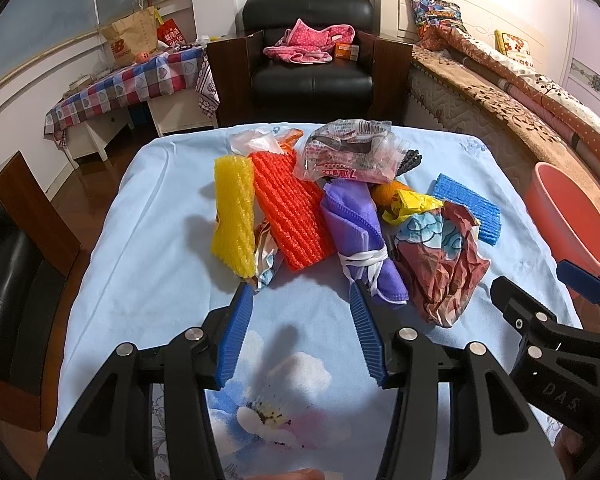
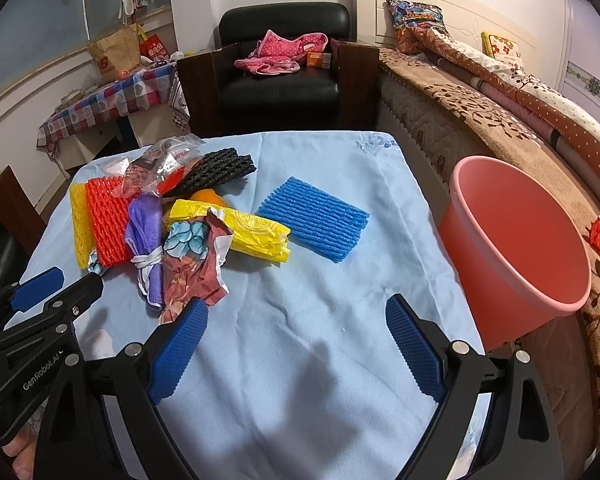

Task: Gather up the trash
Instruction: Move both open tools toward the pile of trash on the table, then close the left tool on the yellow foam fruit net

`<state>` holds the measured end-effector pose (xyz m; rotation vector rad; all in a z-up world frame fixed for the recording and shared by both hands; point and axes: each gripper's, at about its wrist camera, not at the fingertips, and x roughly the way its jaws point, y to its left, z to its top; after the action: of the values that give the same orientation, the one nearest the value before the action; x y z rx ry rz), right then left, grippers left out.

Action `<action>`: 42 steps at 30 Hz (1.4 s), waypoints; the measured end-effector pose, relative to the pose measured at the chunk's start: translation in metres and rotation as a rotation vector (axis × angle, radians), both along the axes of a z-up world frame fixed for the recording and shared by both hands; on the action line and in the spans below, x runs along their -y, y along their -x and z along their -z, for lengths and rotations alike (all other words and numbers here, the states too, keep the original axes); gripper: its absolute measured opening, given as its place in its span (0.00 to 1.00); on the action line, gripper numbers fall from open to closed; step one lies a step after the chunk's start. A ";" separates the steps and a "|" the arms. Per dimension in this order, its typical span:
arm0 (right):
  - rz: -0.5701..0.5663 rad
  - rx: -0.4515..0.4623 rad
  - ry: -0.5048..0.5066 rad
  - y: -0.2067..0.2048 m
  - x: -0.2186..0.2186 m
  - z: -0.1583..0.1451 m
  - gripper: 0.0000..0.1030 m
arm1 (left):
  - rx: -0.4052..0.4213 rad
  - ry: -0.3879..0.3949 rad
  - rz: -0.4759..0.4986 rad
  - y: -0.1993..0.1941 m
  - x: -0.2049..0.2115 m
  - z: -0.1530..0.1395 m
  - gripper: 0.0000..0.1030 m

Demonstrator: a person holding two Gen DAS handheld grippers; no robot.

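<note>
Plainly legible writing is scarce: "GenRobot.AI" runs along the left hand-held gripper [image 1: 300, 326] body as seen from the right wrist, "DAS" is embossed on the right hand-held gripper [image 2: 296, 344] as seen from the left wrist, and a "New Balance" logo marks the paper bag [image 1: 130, 38] on the checked side table. The clear wrapper [image 1: 346, 150] carries a red band with a "7" and Chinese characters too warped to read.

Both hand-held grippers hang over the tabletop [image 2: 300, 380] with jaws spread wide, holding nothing. The trash sits in a heap at the far left of the blue cloth: yellow net [image 1: 234, 218], red net [image 1: 290, 216], purple cloth [image 1: 356, 224] tied with white, crumpled floral paper [image 1: 440, 256], yellow bag [image 2: 256, 232] and black net [image 2: 220, 170]. An orange item under the yellow bag is mostly hidden. A blue net [image 2: 314, 224] lies apart, toward the pink bin [image 2: 520, 248] at the tabletop's right edge.
</note>
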<state>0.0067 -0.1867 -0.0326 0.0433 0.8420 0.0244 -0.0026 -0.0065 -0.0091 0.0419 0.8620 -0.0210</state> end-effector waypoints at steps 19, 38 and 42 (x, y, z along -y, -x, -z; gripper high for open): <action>-0.032 -0.028 -0.039 0.009 0.007 0.007 0.73 | -0.032 0.038 -0.029 0.023 -0.037 0.004 0.50; -0.158 -0.019 -0.171 0.010 -0.004 -0.007 0.60 | 0.022 0.108 -0.068 -0.016 -0.061 -0.024 0.50; -0.162 -0.022 -0.177 0.006 -0.003 -0.006 0.60 | 0.003 0.107 -0.068 -0.029 -0.057 -0.017 0.34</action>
<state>0.0005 -0.1839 -0.0266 0.1424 0.8620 0.2510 0.0262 0.0500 0.0081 -0.0876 0.8573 -0.0032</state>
